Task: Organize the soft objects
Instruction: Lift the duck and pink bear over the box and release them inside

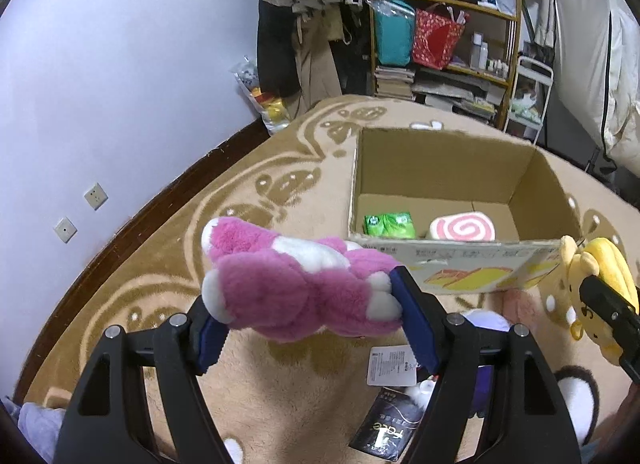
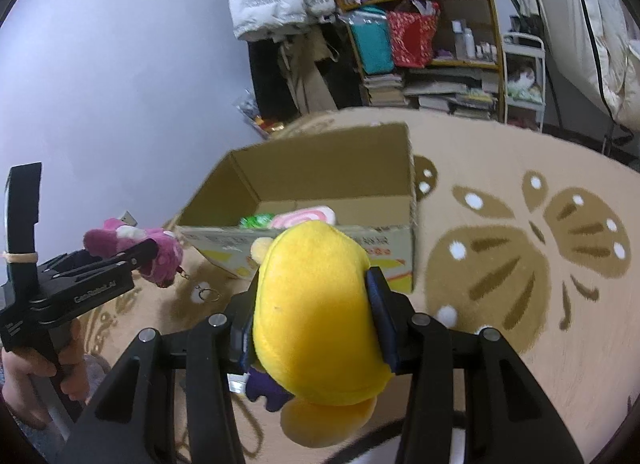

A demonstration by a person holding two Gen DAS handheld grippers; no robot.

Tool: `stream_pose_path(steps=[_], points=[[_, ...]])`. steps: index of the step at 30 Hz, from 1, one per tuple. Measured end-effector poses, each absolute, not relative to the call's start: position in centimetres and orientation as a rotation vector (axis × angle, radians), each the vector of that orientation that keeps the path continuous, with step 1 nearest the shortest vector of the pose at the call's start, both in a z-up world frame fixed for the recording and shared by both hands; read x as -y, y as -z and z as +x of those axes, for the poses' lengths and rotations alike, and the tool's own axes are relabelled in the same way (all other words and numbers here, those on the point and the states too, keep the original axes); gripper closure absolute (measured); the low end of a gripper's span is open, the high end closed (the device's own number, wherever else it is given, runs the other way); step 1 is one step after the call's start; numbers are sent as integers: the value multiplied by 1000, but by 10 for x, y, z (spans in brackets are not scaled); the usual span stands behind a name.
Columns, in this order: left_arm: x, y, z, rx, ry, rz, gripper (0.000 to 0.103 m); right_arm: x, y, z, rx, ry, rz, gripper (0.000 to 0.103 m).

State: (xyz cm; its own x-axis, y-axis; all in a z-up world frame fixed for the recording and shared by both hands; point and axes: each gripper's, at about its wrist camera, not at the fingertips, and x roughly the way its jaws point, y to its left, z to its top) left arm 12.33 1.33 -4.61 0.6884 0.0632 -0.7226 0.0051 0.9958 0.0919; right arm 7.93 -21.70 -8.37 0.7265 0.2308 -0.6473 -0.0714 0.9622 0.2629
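Left gripper (image 1: 308,316) clamped on a fuzzy pink-and-white plush toy (image 1: 296,284), held above the beige patterned carpet (image 1: 168,264), short of the open cardboard box (image 1: 440,168). Right gripper (image 2: 312,324) clamped on a smooth yellow plush toy (image 2: 316,316); its face hidden. Box contents partly cut off by the near wall.

The cardboard box (image 1: 460,264) is sitting on the carpet (image 1: 280,192), ahead of both grippers. Inside it, a tissue pack (image 1: 388,225) is lying left of a roll cushion (image 1: 462,229). Behind the box, a shelf (image 1: 444,36) is standing against the wall.
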Motion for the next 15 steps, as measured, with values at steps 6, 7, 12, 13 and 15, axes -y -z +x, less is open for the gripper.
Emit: stream_pose_path(steps=[6, 7, 12, 13, 15], points=[[-18, 28, 129, -758, -48, 90, 29, 208, 63, 79, -681, -190, 196, 53], [-18, 25, 133, -752, -50, 89, 29, 208, 60, 81, -669, -192, 193, 53], [-19, 8, 148, -709, -61, 98, 29, 212, 46, 95, -635, -186, 190, 53], [-18, 5, 151, -700, -61, 104, 29, 212, 44, 98, -631, -185, 185, 53], [-16, -3, 157, -681, -59, 115, 29, 212, 39, 105, -621, -186, 176, 53]])
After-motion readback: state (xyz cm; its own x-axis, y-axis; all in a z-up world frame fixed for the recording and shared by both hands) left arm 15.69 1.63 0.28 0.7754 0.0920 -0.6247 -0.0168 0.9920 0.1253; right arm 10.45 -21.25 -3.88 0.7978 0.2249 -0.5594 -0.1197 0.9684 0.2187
